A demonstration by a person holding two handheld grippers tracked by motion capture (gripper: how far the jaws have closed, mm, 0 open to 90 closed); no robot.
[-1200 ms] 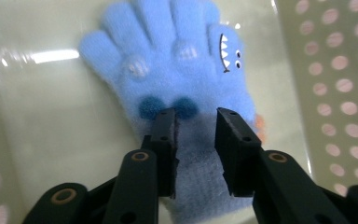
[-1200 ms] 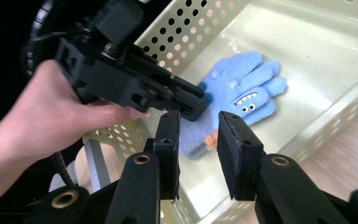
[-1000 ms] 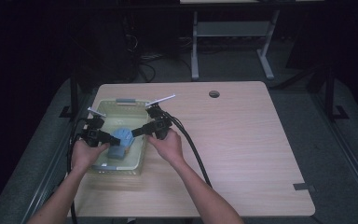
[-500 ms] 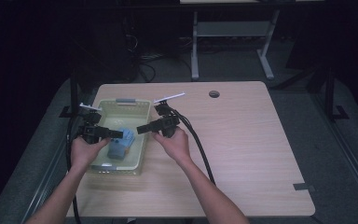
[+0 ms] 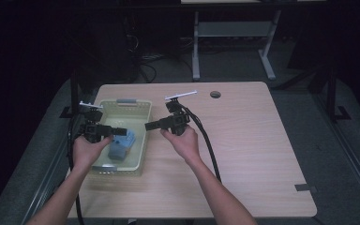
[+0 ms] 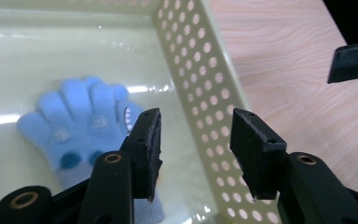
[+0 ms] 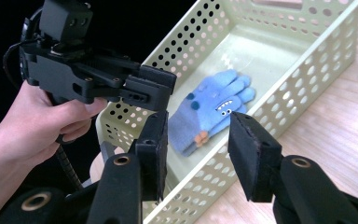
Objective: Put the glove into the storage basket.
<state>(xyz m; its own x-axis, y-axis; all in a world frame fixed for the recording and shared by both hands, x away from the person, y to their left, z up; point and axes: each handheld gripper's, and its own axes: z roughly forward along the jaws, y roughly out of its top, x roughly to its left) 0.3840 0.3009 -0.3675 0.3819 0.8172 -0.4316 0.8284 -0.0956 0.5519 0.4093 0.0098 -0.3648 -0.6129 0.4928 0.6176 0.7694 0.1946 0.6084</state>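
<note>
Glove (image 6: pixel 81 135) cuff behind claw pad (image 6: pixel 148 154)

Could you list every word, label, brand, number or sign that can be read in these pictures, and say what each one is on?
None: no readable text stands on anything here.
The blue glove bears only a stitched toothy mouth, eyes and coloured dots, no letters.
The perforated basket, the wooden table, the left gripper and the right gripper carry no legible marking.
</note>
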